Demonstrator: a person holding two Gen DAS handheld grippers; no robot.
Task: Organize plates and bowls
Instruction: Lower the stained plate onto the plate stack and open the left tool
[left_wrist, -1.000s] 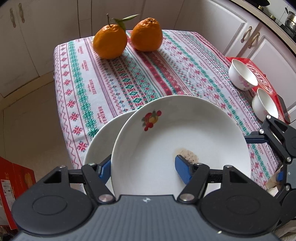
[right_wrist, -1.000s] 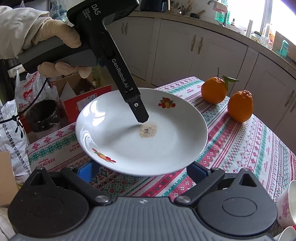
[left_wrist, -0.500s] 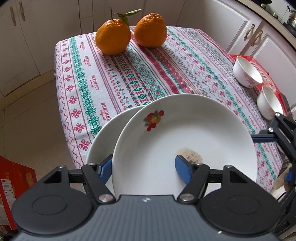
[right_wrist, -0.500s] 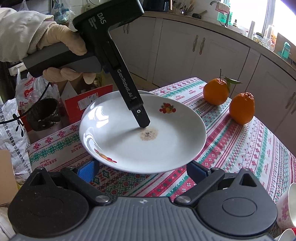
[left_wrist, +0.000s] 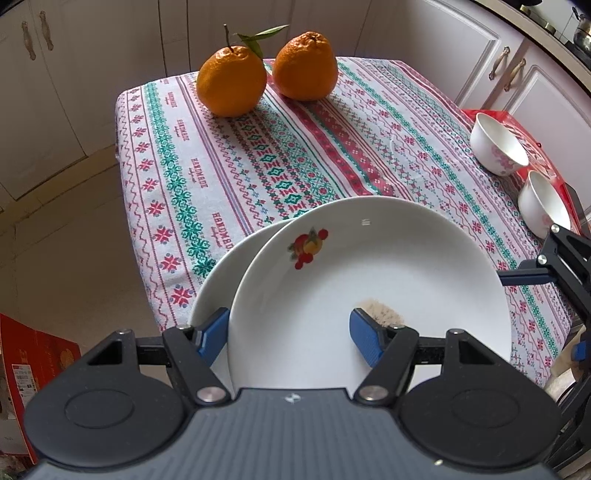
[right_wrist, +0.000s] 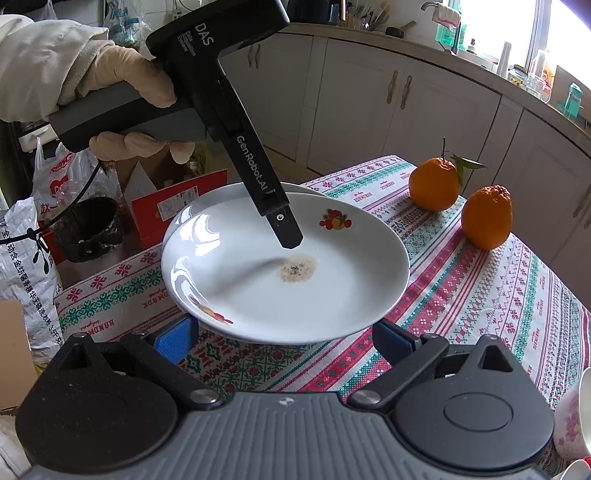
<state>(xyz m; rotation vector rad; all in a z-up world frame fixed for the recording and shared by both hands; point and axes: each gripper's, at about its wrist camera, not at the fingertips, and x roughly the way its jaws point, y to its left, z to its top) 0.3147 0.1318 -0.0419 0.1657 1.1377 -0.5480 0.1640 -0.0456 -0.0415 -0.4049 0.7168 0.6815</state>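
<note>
Left wrist view, claw: the left gripper (left_wrist: 288, 332) pinches the near rim of the upper plate (left_wrist: 369, 280), one blue pad outside the rim at 8 o'clock, the other inside the dish at 5 o'clock.
Left wrist view, plates: the upper plate lies over the lower plate (left_wrist: 221, 277), which peeks out as a white crescent at 9 o'clock of it. Both are at the near edge of the patterned tablecloth (left_wrist: 295, 147).
Left wrist view, bowls: two small white bowls (left_wrist: 498, 147) (left_wrist: 543, 210) stand side by side at 3 o'clock, on a red tray (left_wrist: 491, 114) at the table's edge.
Left wrist view, fruit: two oranges (left_wrist: 231, 83) (left_wrist: 305, 66) sit close together at 12 o'clock, at the far end of the cloth, well apart from the plates.
Right wrist view, claw: the right gripper (right_wrist: 284, 339) is spread wide, its blue pads at 7 and 5 o'clock to either side of the upper plate's near rim, not pressing on it.
Right wrist view, hand: a gloved hand (right_wrist: 129, 85) at 10 o'clock grasps the left gripper's handle; its top finger (right_wrist: 280, 218) slants down into the dish, its tip just beside a brown stain (right_wrist: 297, 268).
Right wrist view, plates: the lower plate's rim shows behind the upper plate at 12 o'clock.
</note>
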